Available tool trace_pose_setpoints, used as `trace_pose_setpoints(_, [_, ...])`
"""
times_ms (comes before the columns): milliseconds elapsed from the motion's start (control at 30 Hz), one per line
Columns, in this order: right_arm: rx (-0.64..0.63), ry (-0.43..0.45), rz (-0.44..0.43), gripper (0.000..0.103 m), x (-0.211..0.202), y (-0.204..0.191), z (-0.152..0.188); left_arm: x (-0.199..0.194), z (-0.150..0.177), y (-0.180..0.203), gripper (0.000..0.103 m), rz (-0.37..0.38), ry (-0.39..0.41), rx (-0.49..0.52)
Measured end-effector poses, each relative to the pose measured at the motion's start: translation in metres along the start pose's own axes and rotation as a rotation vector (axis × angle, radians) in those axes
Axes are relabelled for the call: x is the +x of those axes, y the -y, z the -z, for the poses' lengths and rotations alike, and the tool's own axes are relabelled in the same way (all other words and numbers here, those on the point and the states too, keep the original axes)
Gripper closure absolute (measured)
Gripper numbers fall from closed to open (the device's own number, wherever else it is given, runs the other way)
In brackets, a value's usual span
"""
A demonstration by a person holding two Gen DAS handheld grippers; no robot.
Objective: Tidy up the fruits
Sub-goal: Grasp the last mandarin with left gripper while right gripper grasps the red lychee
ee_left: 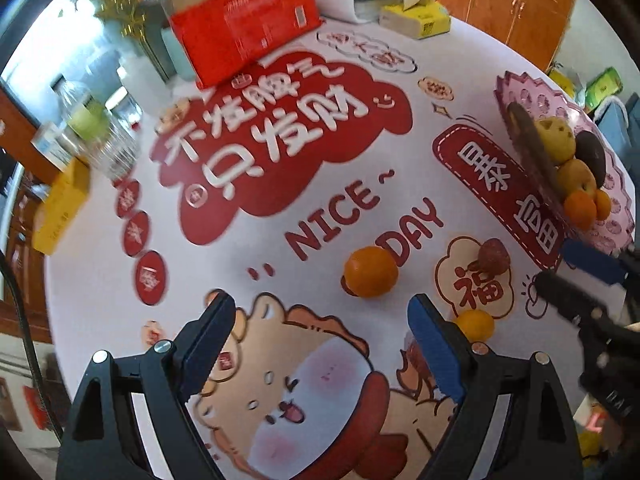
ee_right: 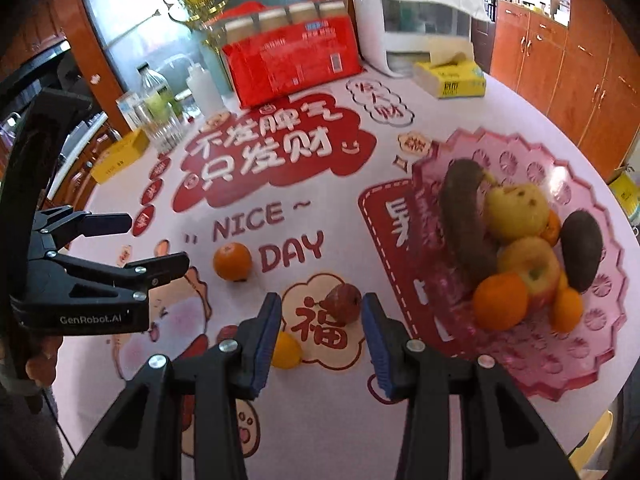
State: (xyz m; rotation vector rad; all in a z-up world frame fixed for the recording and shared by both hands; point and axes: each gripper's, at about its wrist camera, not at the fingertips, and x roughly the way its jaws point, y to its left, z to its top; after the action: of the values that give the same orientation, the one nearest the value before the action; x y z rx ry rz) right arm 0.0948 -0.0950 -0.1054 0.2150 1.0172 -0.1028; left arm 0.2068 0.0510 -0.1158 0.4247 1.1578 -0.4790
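White and red printed cloth covers the table (ee_right: pixel 320 420), bearing the words "NICE DAY", red cloud shapes with white characters and a cartoon animal at the near edge. At the far edge stand a white dispenser (ee_right: pixel 412 24), a red pack (ee_right: pixel 292 60) of rolls, a yellow tissue box (ee_right: pixel 450 78), clear bottles (ee_right: pixel 154 92) and a yellow carton (ee_right: pixel 120 156). Pink plastic tray (ee_right: pixel 560 360), scalloped at the rim, lies on the right of the table and holds a heap of fruit: two brown oblong fruits (ee_right: pixel 464 220), a yellow spotted fruit (ee_right: pixel 516 216), a yellow-red apple (ee_right: pixel 528 264) and several oranges (ee_right: pixel 500 300), all touching one another. Three fruits lie loose on the cloth, left of the tray and apart from it: an orange (ee_right: pixel 232 261) beside the word "DAY", a small dark red fruit (ee_right: pixel 344 302) on the cloud with the red character, and a small yellow fruit (ee_right: pixel 285 350) nearest the viewer, partly hidden by a finger. Left gripper (ee_left: pixel 322 344) hangs over the cartoon animal, tilted steeply down, its blue-padded jaws spread wide with nothing between them; the orange lies just beyond its fingertips. Right gripper (ee_right: pixel 322 336) hangs above the cloud, jaws parted moderately and empty; in its own view the red fruit shows in the gap beyond the tips, clear of both pads, and the yellow fruit sits just beside the left finger. The left wrist view is slightly blurred
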Motion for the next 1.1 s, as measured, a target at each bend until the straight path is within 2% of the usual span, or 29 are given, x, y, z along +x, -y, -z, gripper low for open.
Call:
trace_pose_setpoints(100, [0.009, -0.020, 0.017, 0.061, 0.014, -0.001, 0.002, 0.017, -0.002, -0.002, 0.016, 0.049, -0.014, -0.030])
trace_pose_setpoints(500, [0.032, -0.064, 0.089, 0.061, 0.058, -0.002, 0.000, 0.056, -0.008, 0.004, 0.016, 0.114, -0.051, -0.033])
trace_pose_setpoints(667, [0.034, -0.076, 0.106, 0.061, 0.069, -0.001, 0.000, 0.067, -0.007, 0.003, 0.025, 0.131, -0.060, -0.058])
trace_pose_setpoints(767, [0.034, -0.085, 0.112, 0.064, 0.074, 0.000, 0.000, 0.071, -0.006, 0.004, 0.031, 0.168, -0.060, -0.075])
trace_pose_setpoints(867, [0.034, -0.085, 0.121, 0.067, 0.077, 0.001, -0.001, 0.072, -0.005, 0.009, 0.042, 0.189, -0.054, -0.070])
trace_pose_setpoints(933, [0.034, -0.087, 0.131, 0.072, 0.078, 0.002, -0.001, 0.073, -0.006, 0.013, 0.055, 0.192, -0.055, -0.065])
trace_pose_setpoints(1000, [0.037, -0.090, 0.132, 0.074, 0.079, 0.005, -0.001, 0.074, -0.005, 0.015, 0.062, 0.208, -0.056, -0.067])
trace_pose_setpoints(1100, [0.039, -0.087, 0.123, 0.074, 0.079, 0.006, -0.001, 0.074, -0.005, 0.018, 0.065, 0.203, -0.046, -0.064])
